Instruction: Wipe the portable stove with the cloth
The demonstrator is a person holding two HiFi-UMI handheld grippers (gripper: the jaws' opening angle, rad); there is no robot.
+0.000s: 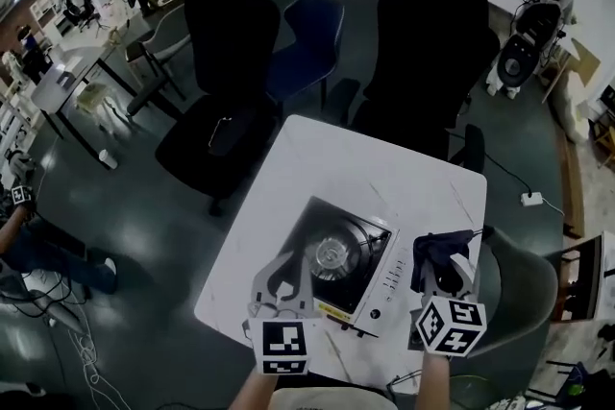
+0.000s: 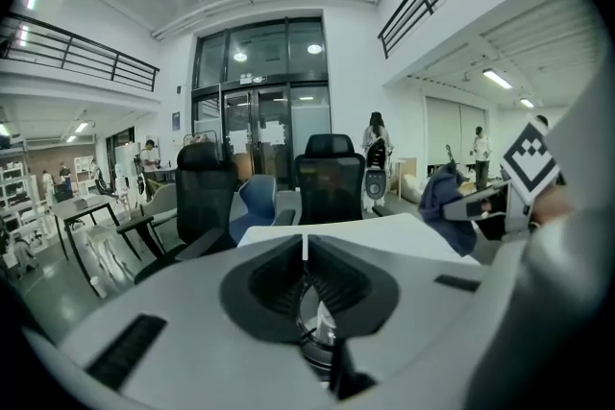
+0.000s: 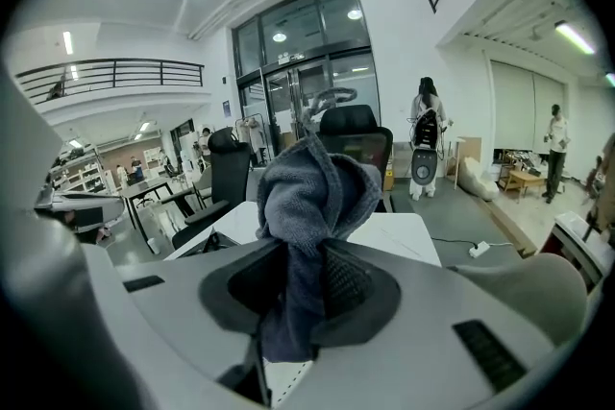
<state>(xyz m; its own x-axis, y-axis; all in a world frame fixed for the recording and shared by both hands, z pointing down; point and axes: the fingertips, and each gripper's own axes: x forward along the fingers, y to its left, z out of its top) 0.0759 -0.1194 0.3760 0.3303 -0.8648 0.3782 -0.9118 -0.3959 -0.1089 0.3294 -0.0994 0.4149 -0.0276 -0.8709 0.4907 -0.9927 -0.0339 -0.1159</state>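
My left gripper is nearest to me, over the near left part of the portable stove. In the left gripper view its jaws are pressed together, with only a thin line where they meet, and nothing is between them. My right gripper is just beside the stove's right edge. Its jaws are clamped on the cloth, a dark grey-blue one. The cloth stands up above the jaws in a crumpled bunch, and a short end hangs below them. From the head view the cloth is held beside the stove's control panel; I cannot tell if it touches the stove.

The stove lies on the white table, close to the near edge, and its round burner is in the middle of its top. A grey chair is at the right of the table. Behind the far edge stand a black chair, a blue chair and another black chair. Farther away are desks and some people in a large hall.
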